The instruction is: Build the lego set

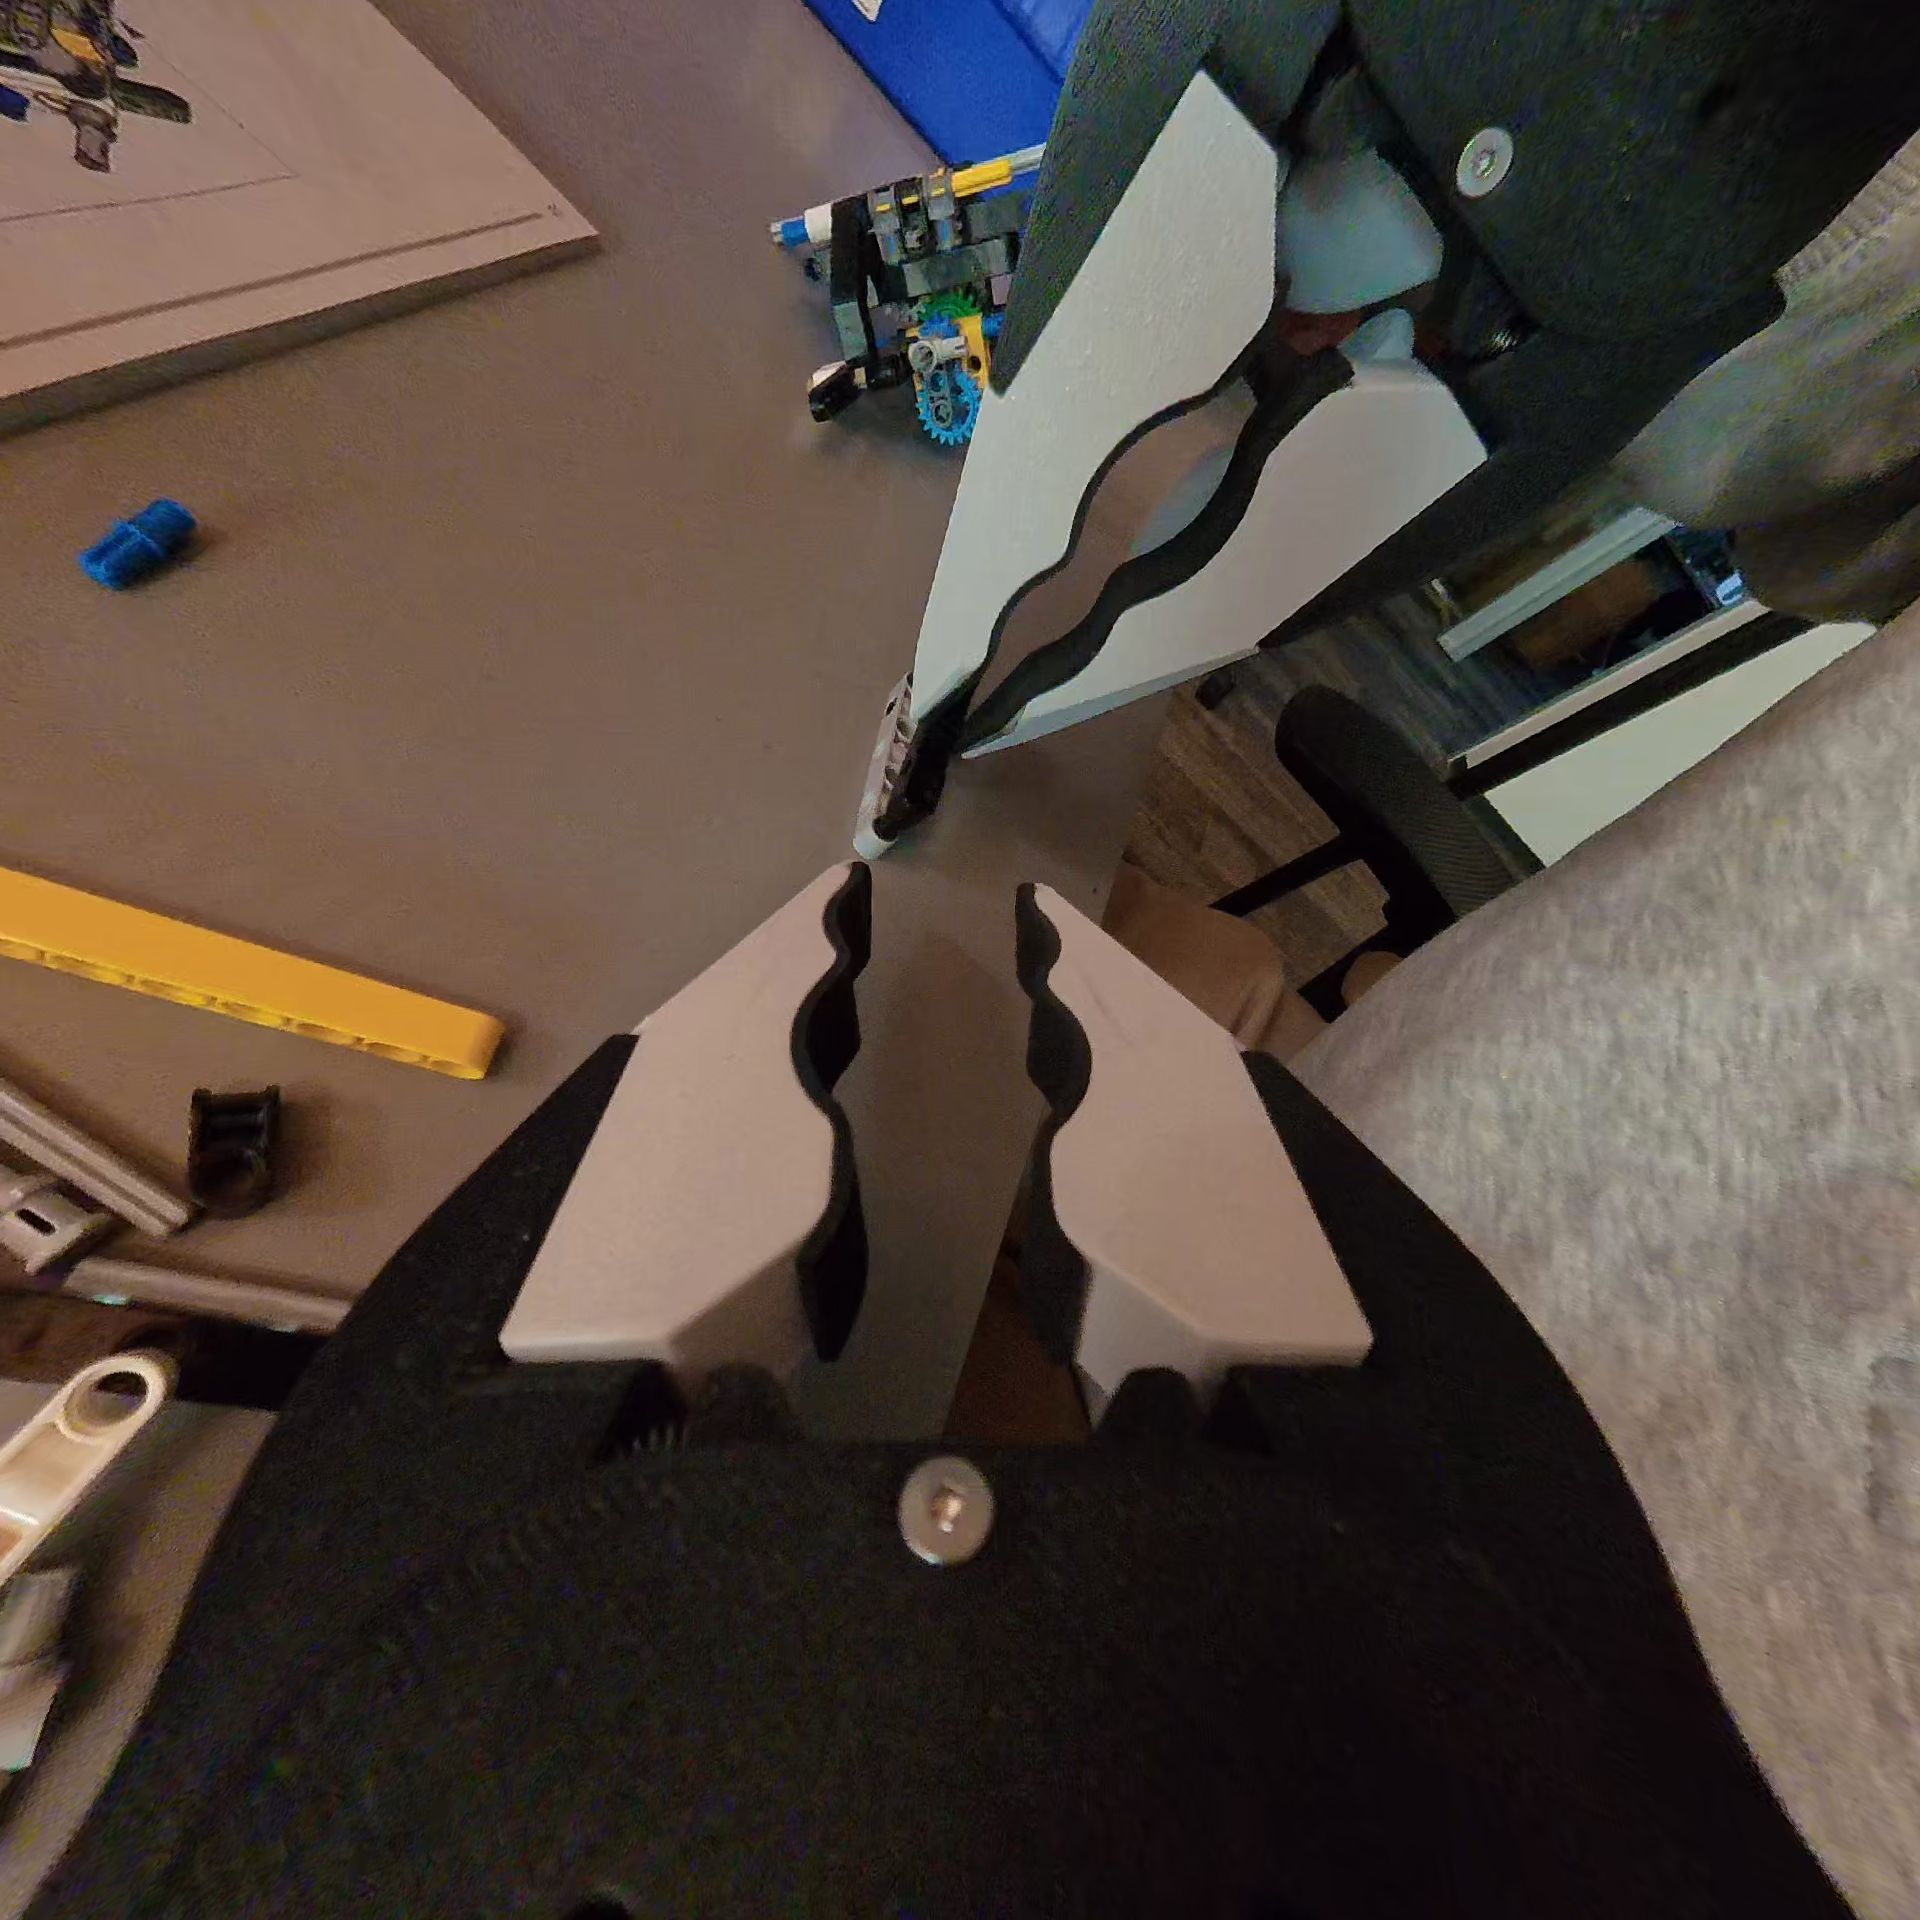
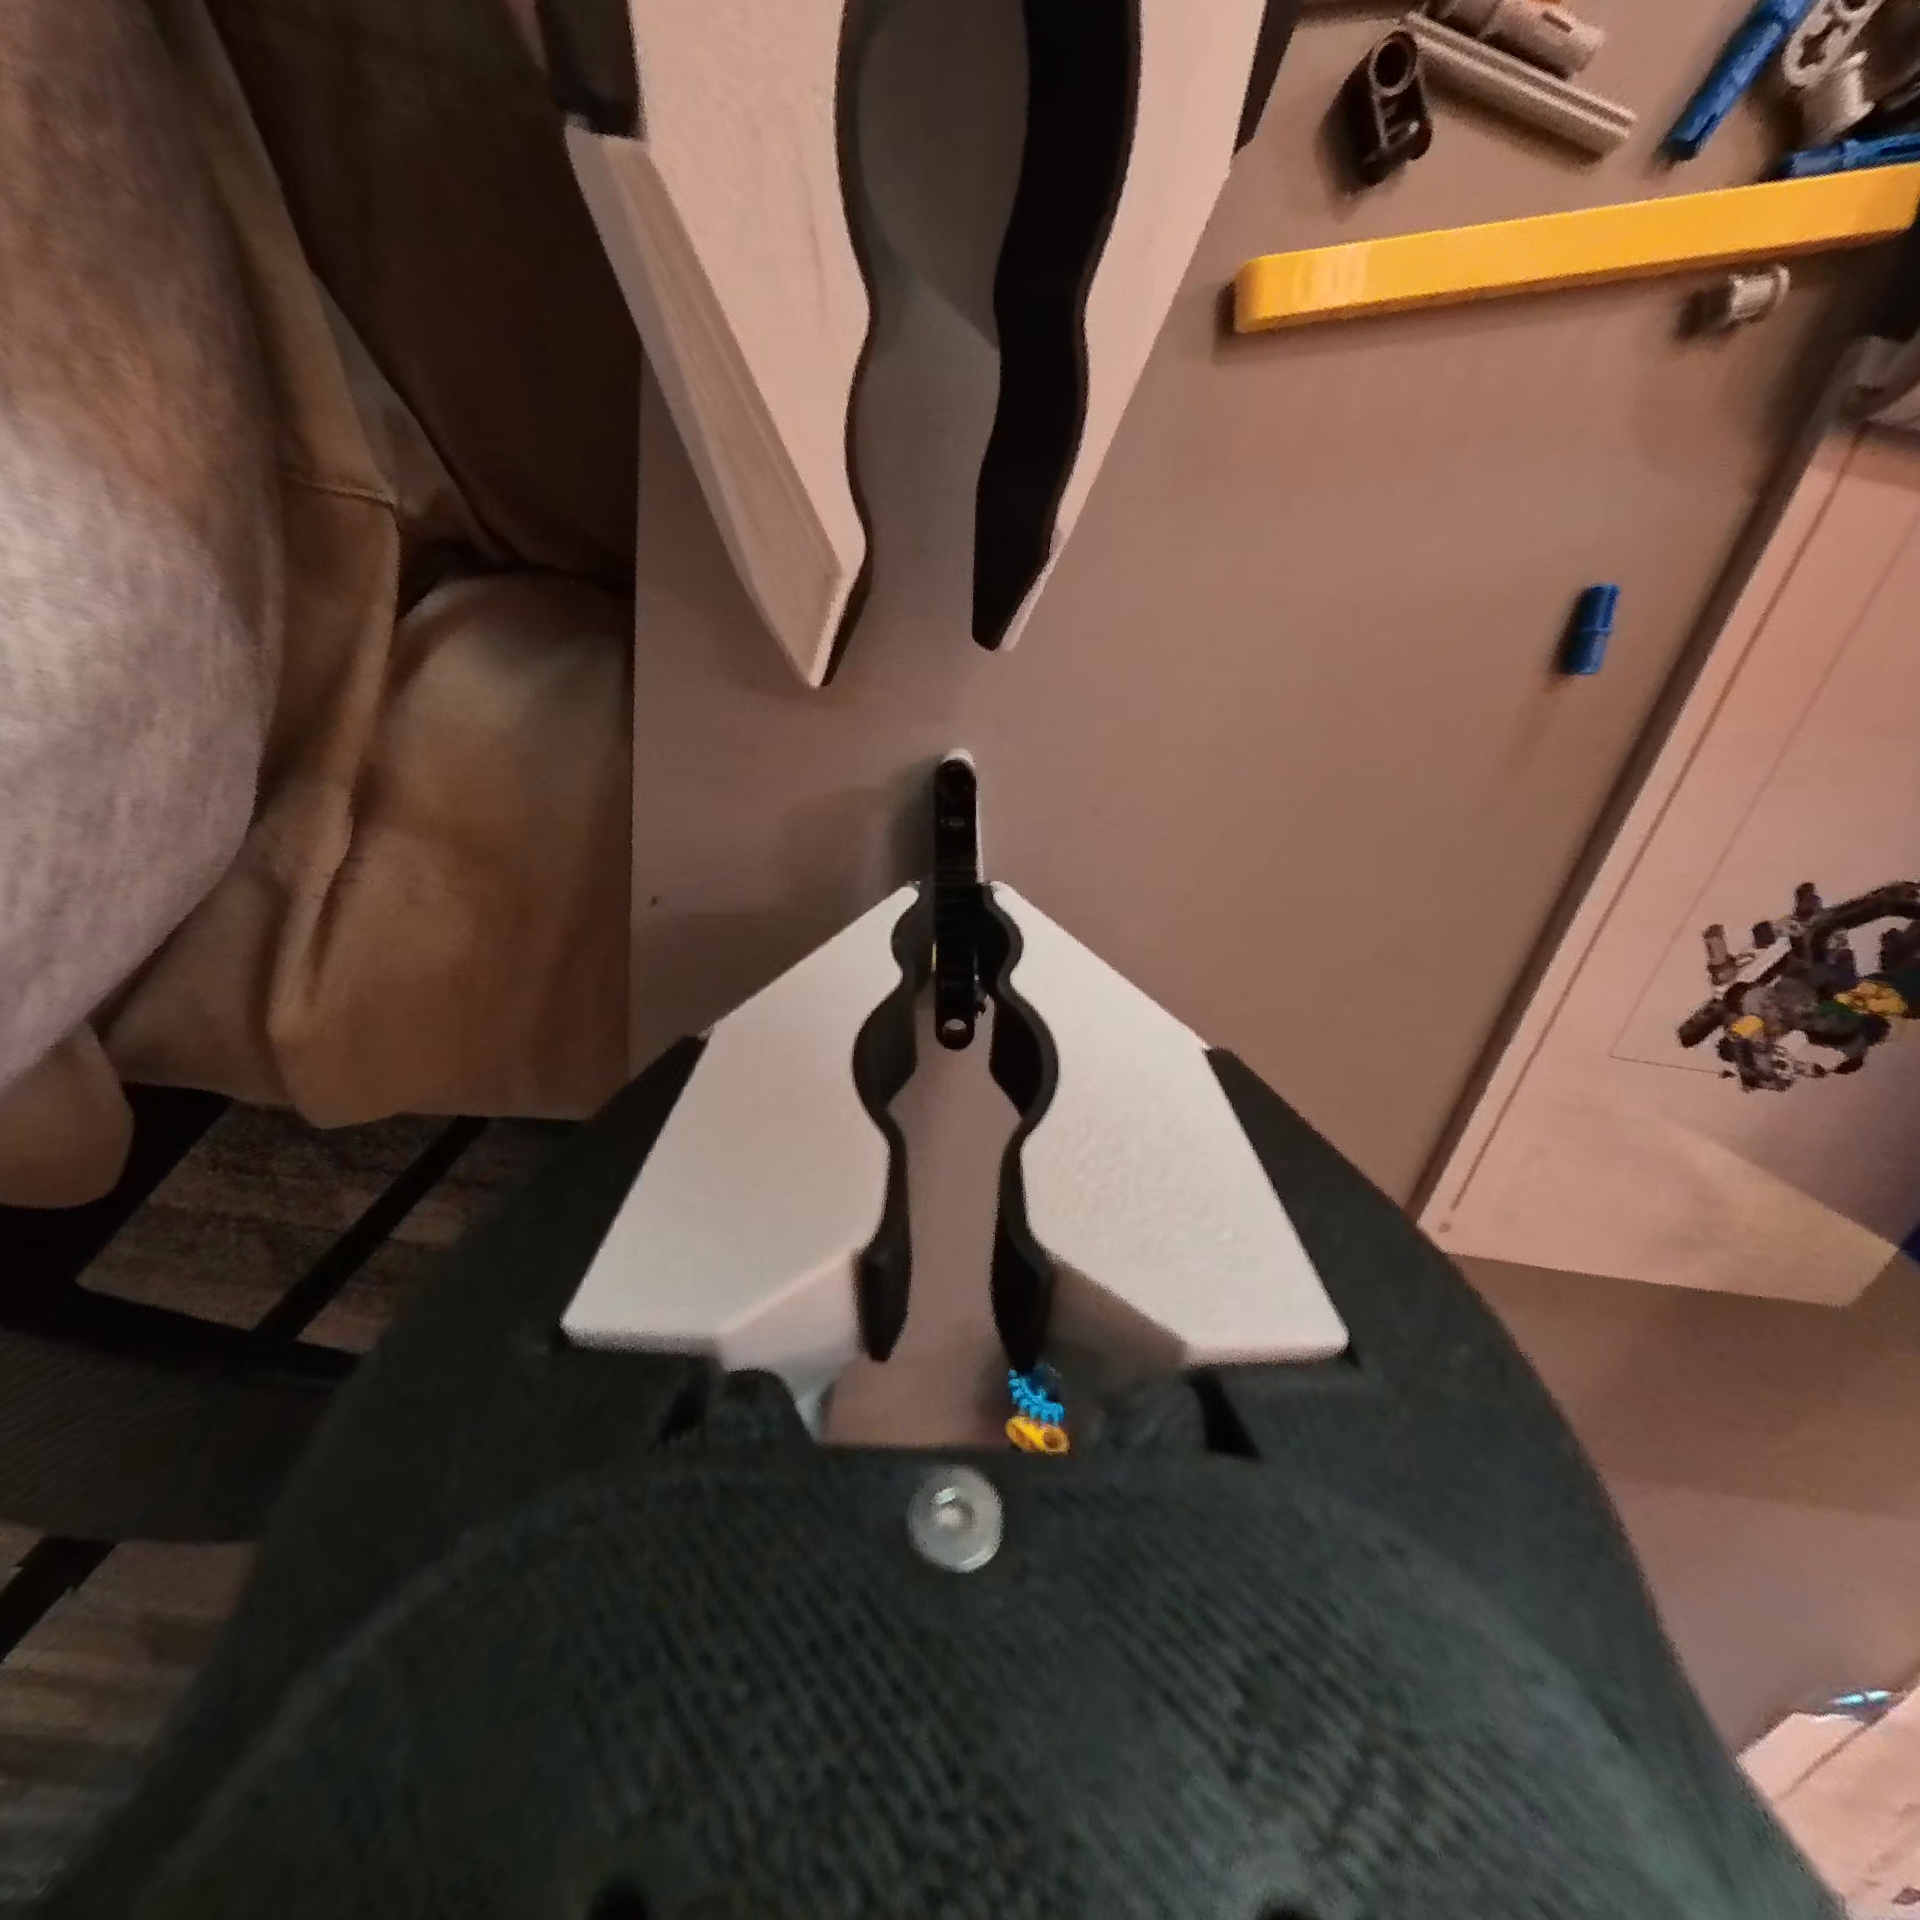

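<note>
My right gripper (image 2: 956,896) is shut on a thin black and grey lego beam (image 2: 957,831) that sticks out past its tips. In the left wrist view the right gripper (image 1: 940,727) comes in from the upper right and holds the beam (image 1: 891,774) just above the brown table (image 1: 499,675). My left gripper (image 1: 940,894) is open and empty, with its tips just short of the beam. It shows in the right wrist view (image 2: 914,649) pointing at the beam from above. A partly built model (image 1: 914,281) with blue and green gears stands farther back.
A long yellow beam (image 1: 239,977) (image 2: 1558,249), a blue pin (image 1: 135,542) (image 2: 1587,629), a black connector (image 1: 234,1148) (image 2: 1387,99) and grey parts (image 1: 83,1164) lie on the table. The instruction booklet (image 1: 208,156) (image 2: 1714,935) is at the far side. The table edge (image 2: 632,727) and a person's grey sleeve (image 1: 1558,1299) are close. There is about 4 cm between the tips of the two grippers. Between my right fingertips and the partly built model (image 1: 914,281) there is roughly 15 cm.
</note>
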`<act>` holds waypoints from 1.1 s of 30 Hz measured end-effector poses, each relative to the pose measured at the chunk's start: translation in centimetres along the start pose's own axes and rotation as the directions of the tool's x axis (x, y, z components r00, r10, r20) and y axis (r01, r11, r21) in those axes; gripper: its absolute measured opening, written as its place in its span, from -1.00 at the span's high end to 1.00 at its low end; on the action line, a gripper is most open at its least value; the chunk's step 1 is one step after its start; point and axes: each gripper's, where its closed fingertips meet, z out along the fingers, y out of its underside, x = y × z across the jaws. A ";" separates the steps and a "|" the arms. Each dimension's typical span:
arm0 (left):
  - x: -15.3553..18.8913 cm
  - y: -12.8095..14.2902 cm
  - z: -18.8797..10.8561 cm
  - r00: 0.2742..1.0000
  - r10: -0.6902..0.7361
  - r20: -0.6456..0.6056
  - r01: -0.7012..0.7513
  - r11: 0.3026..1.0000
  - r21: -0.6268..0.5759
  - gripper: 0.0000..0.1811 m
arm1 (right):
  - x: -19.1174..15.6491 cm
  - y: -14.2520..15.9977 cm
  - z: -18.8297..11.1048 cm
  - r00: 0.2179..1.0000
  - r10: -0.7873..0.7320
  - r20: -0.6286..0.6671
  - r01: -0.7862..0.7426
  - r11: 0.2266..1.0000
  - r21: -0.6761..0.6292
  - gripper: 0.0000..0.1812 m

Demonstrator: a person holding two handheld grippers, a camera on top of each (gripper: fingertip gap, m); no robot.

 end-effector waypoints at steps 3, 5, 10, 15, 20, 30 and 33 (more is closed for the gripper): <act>0.0 0.0 0.0 1.000 -0.002 -0.002 0.002 1.000 -0.001 0.72 | -0.1 -0.1 0.0 1.000 -0.016 0.006 0.016 1.000 -0.002 0.93; 0.0 0.0 0.0 1.000 -0.003 -0.003 0.003 1.000 0.000 0.72 | -0.1 -0.1 -0.1 1.000 -0.026 0.006 0.026 1.000 -0.001 0.93; 0.0 -0.1 0.0 1.000 -0.007 -0.007 0.007 1.000 0.004 0.71 | 0.0 -0.1 -0.1 0.999 -0.034 -0.002 0.034 0.999 0.007 0.93; 0.0 0.0 0.0 1.000 -0.004 -0.005 0.004 1.000 0.002 0.71 | 0.0 -0.1 -0.1 0.999 -0.040 0.002 0.040 0.999 0.017 0.93; 0.5 -0.7 -0.1 1.000 0.004 -0.030 -0.002 0.999 0.048 0.69 | -0.4 -0.6 -1.2 1.000 0.008 -0.010 -0.007 0.997 0.083 0.93; 2.4 -0.5 0.9 0.994 0.104 -0.039 -0.102 0.993 0.055 0.70 | -3.1 3.0 -1.0 0.957 0.290 -0.024 -0.285 0.951 0.118 0.93; 2.4 -0.5 0.9 0.994 0.102 -0.039 -0.099 0.993 0.058 0.71 | -3.3 6.5 -0.4 0.896 0.436 -0.080 -0.428 0.898 0.098 0.93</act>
